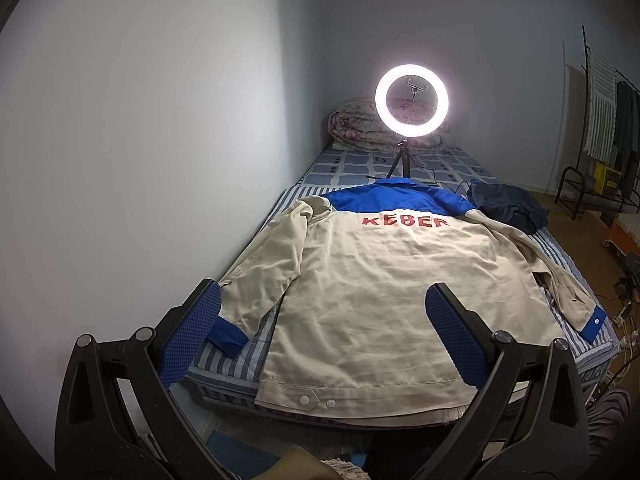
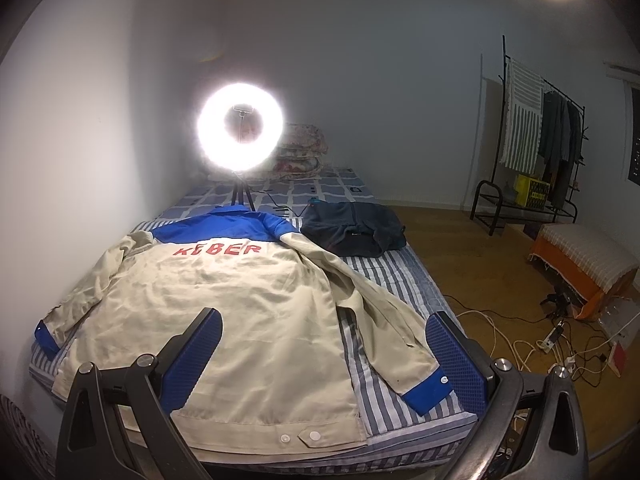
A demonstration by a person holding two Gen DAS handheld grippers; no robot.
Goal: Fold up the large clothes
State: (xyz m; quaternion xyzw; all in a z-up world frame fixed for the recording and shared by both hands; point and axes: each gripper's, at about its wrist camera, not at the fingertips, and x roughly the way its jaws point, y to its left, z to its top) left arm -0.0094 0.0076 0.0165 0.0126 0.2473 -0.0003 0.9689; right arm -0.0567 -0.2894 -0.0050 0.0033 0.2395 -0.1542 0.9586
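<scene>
A beige work jacket [image 1: 360, 280] with a blue yoke, blue cuffs and red lettering lies back-up and spread flat on the striped bed [image 1: 240, 356]. It also shows in the right wrist view [image 2: 240, 300]. My left gripper [image 1: 322, 308] is open and empty above the jacket's hem, its blue pads [image 1: 192, 332] apart over the left sleeve cuff and lower back. My right gripper [image 2: 324, 336] is open and empty above the hem's right side, near the right sleeve cuff [image 2: 428, 388].
A lit ring light [image 1: 412, 98] on a tripod stands on the bed behind the collar. A dark folded garment [image 2: 356, 228] lies at the far right of the bed. A rolled quilt [image 1: 352, 124] sits at the head. A clothes rack [image 2: 532, 152], bench [image 2: 588, 260] and floor cables [image 2: 560, 344] are on the right.
</scene>
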